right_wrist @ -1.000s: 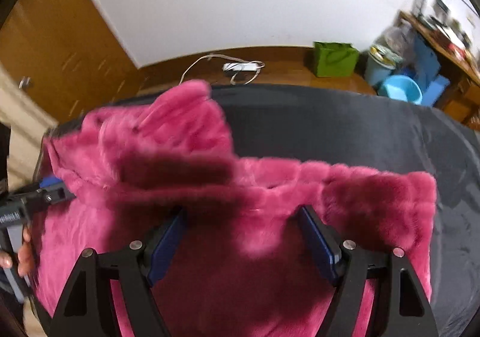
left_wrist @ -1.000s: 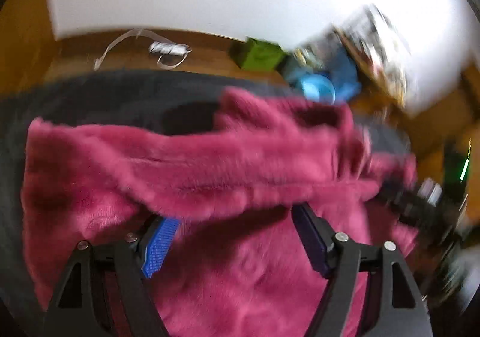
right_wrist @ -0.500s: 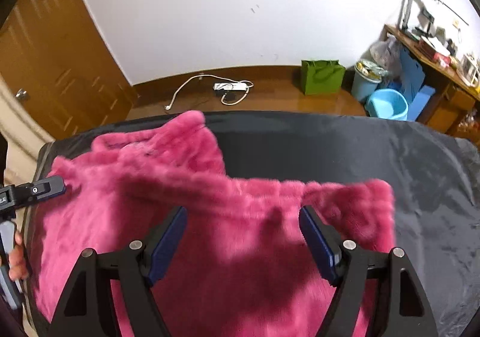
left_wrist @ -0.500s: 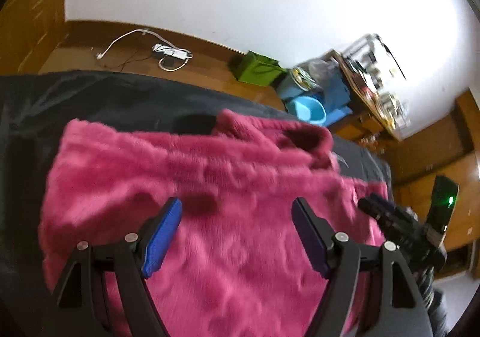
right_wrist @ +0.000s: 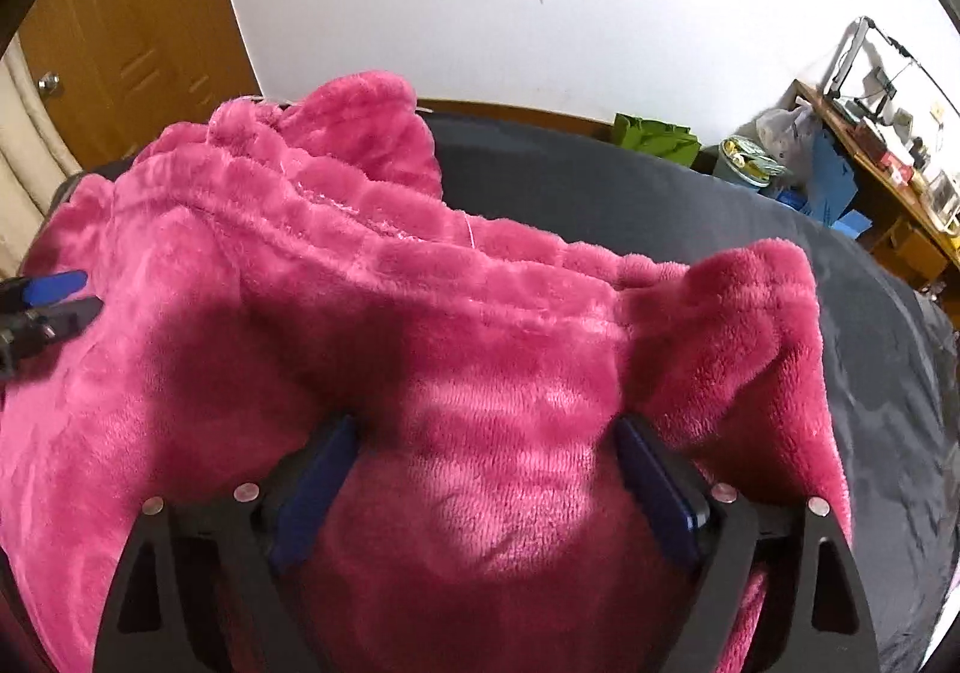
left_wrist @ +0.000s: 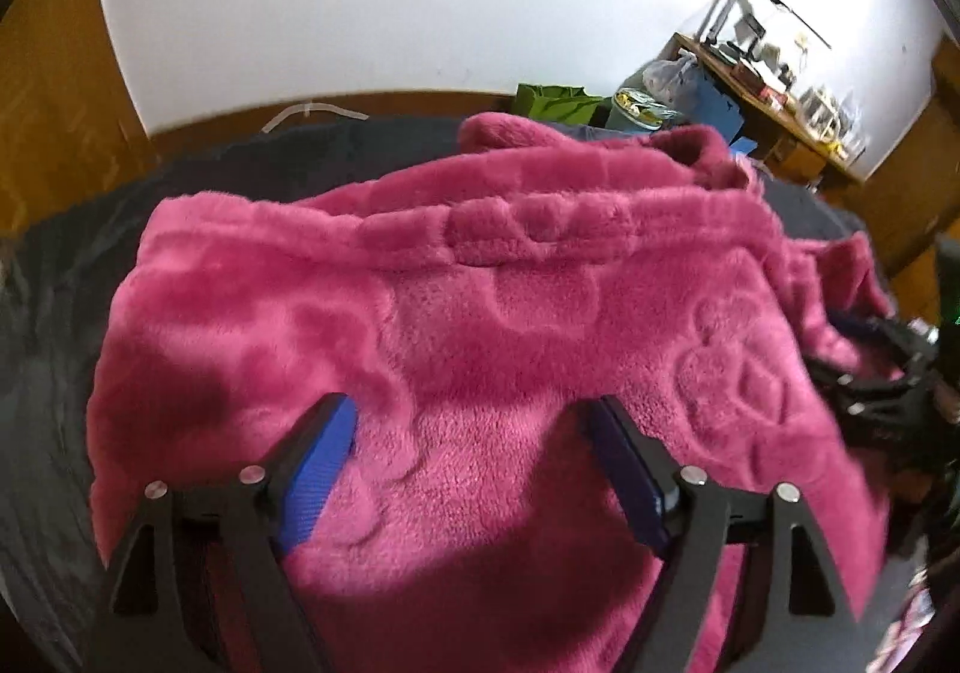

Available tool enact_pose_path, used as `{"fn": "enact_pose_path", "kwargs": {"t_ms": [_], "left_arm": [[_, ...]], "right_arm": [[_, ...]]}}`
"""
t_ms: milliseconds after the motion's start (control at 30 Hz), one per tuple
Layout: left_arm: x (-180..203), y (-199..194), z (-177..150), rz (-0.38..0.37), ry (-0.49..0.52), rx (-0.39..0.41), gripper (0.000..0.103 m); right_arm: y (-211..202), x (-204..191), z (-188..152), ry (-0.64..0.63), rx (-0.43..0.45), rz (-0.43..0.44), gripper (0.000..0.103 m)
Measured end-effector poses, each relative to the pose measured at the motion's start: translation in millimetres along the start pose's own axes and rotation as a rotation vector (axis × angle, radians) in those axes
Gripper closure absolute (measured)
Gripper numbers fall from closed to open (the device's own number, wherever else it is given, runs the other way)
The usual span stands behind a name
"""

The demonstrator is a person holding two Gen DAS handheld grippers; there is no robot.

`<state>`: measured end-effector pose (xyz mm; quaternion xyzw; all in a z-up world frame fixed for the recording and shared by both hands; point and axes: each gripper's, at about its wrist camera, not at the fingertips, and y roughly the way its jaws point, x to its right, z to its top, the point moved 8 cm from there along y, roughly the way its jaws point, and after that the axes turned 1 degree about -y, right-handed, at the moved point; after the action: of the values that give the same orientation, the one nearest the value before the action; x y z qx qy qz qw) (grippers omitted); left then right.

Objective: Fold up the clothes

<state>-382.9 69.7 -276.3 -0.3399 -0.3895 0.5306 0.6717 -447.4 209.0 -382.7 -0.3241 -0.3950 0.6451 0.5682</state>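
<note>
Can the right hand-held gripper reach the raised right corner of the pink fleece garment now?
Probably yes. The right hand-held gripper is open just over the pink fleece garment, and the raised corner stands just ahead on its right with nothing between them. The dark cover behind lies bare.

No readable text, label, brand, number or sign appears in either wrist view. The pink fleece garment (left_wrist: 480, 325) carries only embossed shapes, not letters. The green bag (right_wrist: 657, 142) on the floor by the wall shows no print that can be made out. Items on the cluttered wooden desk (right_wrist: 888, 163) at the right edge are too small and blurred to read.
</note>
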Motion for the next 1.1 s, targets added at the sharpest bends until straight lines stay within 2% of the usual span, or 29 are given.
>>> {"fn": "enact_pose_path", "kwargs": {"t_ms": [167, 300, 400, 533, 700, 800, 867, 933, 1100], "left_arm": [[0, -2, -3, 0.03, 0.022, -0.003, 0.015], [0, -33, -10, 0.027, 0.008, -0.024, 0.015], [3, -65, -26, 0.01, 0.005, 0.007, 0.015], [12, -67, -53, 0.05, 0.031, -0.003, 0.015], [22, -68, -86, 0.1, 0.063, -0.016, 0.014], [27, -67, -102, 0.126, 0.077, -0.022, 0.009], [26, -61, -101, 0.135, 0.075, -0.019, 0.005], [25, -59, -102, 0.146, 0.085, -0.007, 0.003], [24, -60, -105, 0.177, 0.091, 0.046, 0.001]], "right_arm": [[0, -3, -1, -0.01, 0.005, -0.013, 0.011], [-21, -3, 3, 0.031, -0.008, -0.007, 0.011], [-61, -20, -1, 0.032, 0.067, 0.052, 0.011], [-88, -53, -30, -0.043, 0.078, 0.129, 0.011], [-85, -76, -58, -0.147, 0.056, 0.131, 0.011], [-70, -72, -66, -0.16, 0.028, 0.136, 0.011], [-58, -74, -74, -0.183, 0.003, 0.139, 0.007], [-51, -77, -77, -0.216, 0.018, 0.127, 0.004], [-52, -79, -85, -0.204, 0.09, 0.104, 0.001]]}}
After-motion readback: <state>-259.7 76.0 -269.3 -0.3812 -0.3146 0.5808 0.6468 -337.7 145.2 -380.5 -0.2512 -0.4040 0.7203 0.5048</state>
